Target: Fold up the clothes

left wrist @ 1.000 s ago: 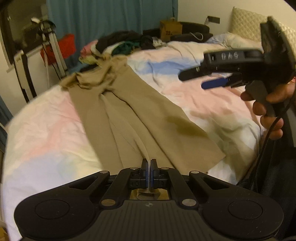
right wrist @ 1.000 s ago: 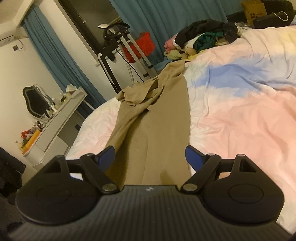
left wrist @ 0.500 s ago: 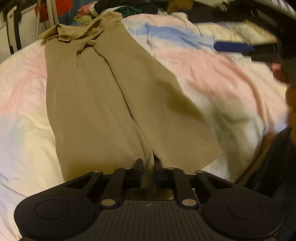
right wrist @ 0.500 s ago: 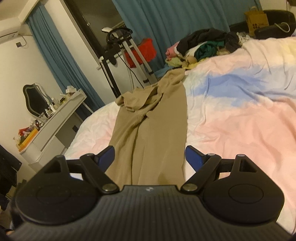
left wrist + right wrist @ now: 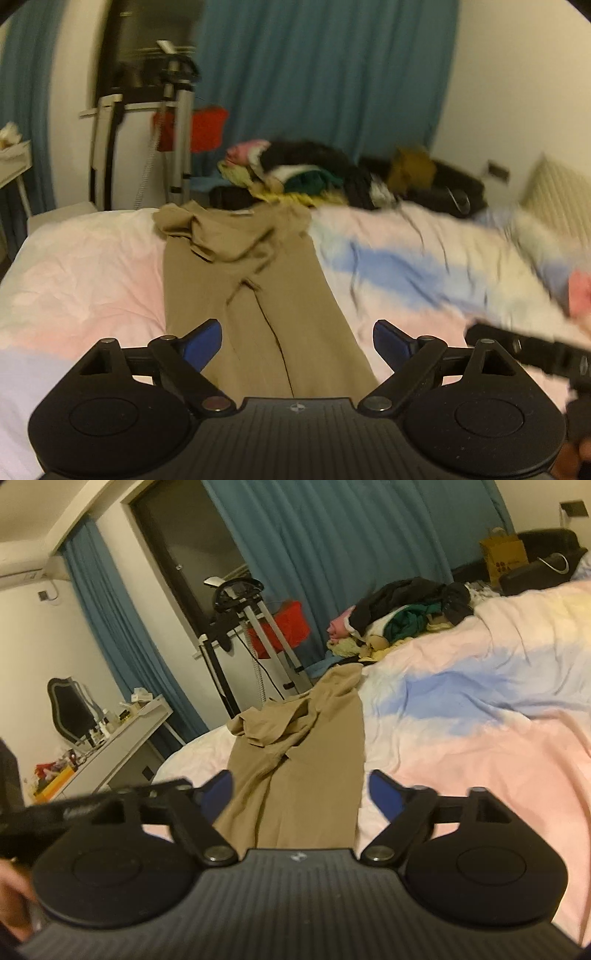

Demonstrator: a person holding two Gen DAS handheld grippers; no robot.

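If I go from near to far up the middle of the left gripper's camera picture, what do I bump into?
Open left gripper → long tan trousers lying flat on the pastel bed cover → their bunched-up tan waist end → messy heap of dark, green and pink clothes → teal curtain.

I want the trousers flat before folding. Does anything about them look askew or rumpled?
Yes. The tan trousers lie with their legs fairly flat on the bed, but the far waist end is bunched and folded over itself. Both grippers are open, holding nothing.
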